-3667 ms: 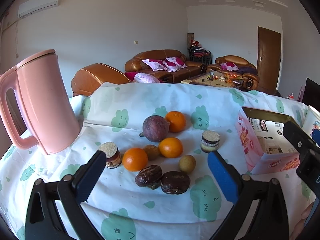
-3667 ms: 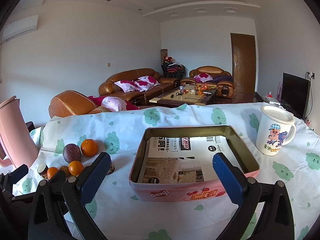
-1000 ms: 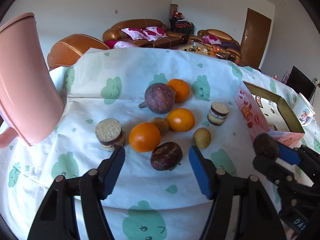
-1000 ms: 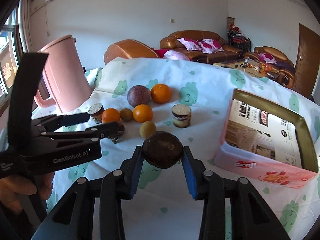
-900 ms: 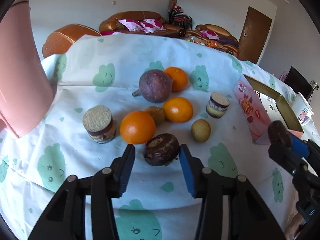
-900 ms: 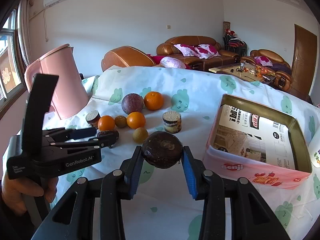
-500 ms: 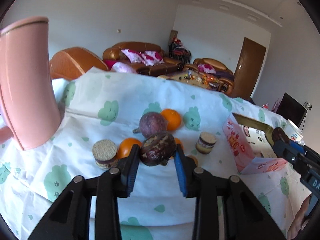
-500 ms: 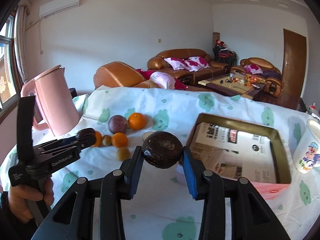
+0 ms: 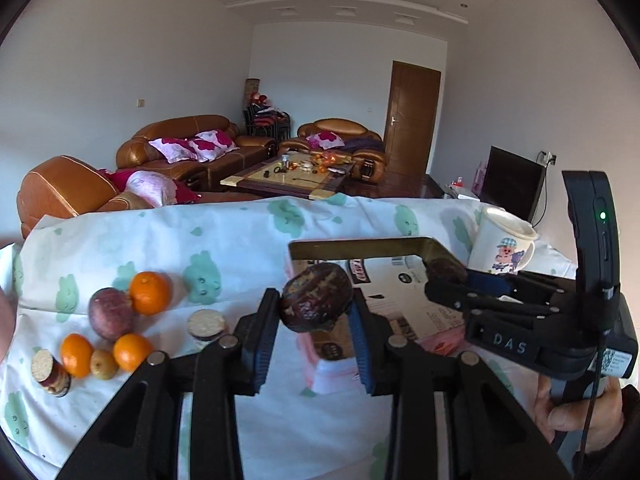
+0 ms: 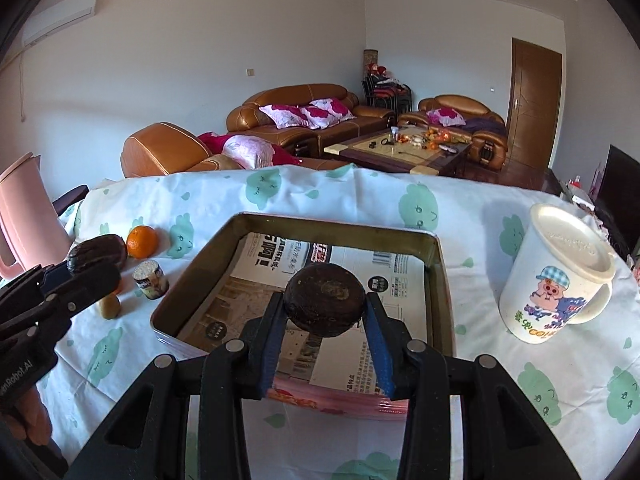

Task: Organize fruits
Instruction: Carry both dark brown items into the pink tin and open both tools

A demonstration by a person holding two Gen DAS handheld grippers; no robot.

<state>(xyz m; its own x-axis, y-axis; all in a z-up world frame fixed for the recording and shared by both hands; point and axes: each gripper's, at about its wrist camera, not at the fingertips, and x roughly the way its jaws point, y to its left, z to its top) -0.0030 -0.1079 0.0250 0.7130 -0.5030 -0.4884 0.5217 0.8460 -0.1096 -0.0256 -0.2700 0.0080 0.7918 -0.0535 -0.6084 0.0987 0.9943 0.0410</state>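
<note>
Fruit fills both grippers above a table draped in a white cloth (image 10: 280,192) printed with green clouds. Nearest the right wrist camera, the right gripper (image 10: 326,320) is clenched on a round dark brown fruit (image 10: 325,305), held over the front part of an open pink tin (image 10: 439,280) lined with newspaper. Nearest the left wrist camera, the left gripper (image 9: 316,314) grasps a wrinkled dark fruit (image 9: 316,298), pads pressed to both its sides, in front of the near corner of the same tin (image 9: 360,245). Only the left view shows the rest of the fruit together on the cloth at left: three oranges (image 9: 150,293), a purple fruit (image 9: 110,319) and a small yellowish fruit (image 9: 103,364), with two small round cakes (image 9: 206,325) among them, and, at far right, the person's hand (image 9: 576,412) around the other gripper's handle. Only the right view shows the whole tin, a pink jug (image 10: 24,216) at the table's left edge and the full lidded cartoon mug (image 10: 556,276) standing just right of the tin. Beyond the table, both views take in brown leather sofas (image 10: 304,114), a low coffee table (image 10: 404,150) and a wooden door (image 10: 536,92).
</note>
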